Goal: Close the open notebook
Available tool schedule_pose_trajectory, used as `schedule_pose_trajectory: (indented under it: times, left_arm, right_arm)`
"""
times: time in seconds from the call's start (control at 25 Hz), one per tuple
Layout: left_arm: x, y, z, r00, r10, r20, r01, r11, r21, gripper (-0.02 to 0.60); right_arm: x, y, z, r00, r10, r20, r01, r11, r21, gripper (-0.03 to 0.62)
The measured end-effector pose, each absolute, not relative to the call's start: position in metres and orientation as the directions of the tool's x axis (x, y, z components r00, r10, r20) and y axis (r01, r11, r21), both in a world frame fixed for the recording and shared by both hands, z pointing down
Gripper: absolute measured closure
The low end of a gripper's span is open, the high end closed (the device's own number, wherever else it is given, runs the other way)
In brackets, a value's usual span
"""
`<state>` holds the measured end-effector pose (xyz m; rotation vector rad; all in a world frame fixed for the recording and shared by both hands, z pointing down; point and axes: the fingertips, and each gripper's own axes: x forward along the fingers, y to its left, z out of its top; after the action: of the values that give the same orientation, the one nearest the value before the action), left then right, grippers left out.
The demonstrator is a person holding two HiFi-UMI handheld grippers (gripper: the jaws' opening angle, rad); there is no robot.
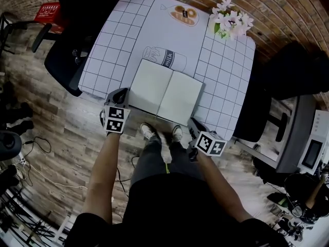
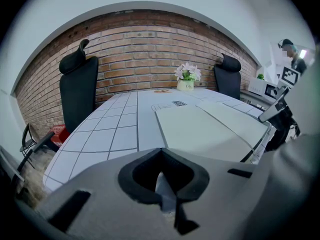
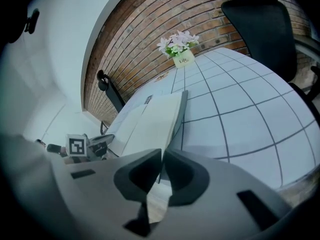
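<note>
Brick-walled room over a wood-plank floor (image 1: 51, 112), seen from the head view: white gridded counter (image 1: 110, 50) printed with a milk carton sketch (image 1: 164, 58), pot of pale flowers (image 1: 231, 20) at its far right corner, black office chair (image 1: 64, 60) drawn up on the left. Notebook (image 1: 165, 92) open and flat at the counter's near edge, blank pages up. Left gripper (image 1: 120, 92) at the notebook's near left corner, right gripper (image 1: 192, 122) at its near right corner, both on bare forearms above a pair of shoes (image 1: 162, 133).

From the left gripper view: jaws together at the tips, nothing between them, poised over the counter's near edge (image 2: 100, 159). Notebook (image 2: 210, 129) just ahead and to the right, spine running away toward the flowers (image 2: 187, 74) and the brick wall (image 2: 140, 49). Second office chair (image 2: 227, 79) beyond the far corner. Marker cube of the right gripper at the frame's right edge.

From the right gripper view: jaws all but together, clamped on the near corner of the notebook's right-hand cover, dark edge of that cover (image 3: 176, 121) running straight down into the slit between the tips. Pale pages (image 3: 145, 121) spread to the left, gridded counter (image 3: 240, 114) bare to the right, flowers (image 3: 177, 44) at the far end, left gripper low at the left.
</note>
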<state>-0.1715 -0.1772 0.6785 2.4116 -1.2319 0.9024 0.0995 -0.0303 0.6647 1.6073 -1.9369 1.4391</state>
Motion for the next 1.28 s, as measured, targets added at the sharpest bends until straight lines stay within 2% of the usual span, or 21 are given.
schedule_pose_trajectory:
  times: [0.52,1.28]
  left_arm:
    - [-0.172,-0.177,0.678,0.437,-0.623,0.649,-0.806,-0.592,-0.026,0.557]
    - [-0.171,-0.177,0.680,0.444,-0.624,0.644,-0.804,-0.594,-0.021,0.557]
  right_arm:
    - [0.098,-0.030,0.671,-0.374,-0.583,0.722,-0.860,-0.074,-0.505,0.563]
    - [0.073,-0.050,0.602,-0.452,-0.670,0.590,-0.818,0.048,-0.573,0.543]
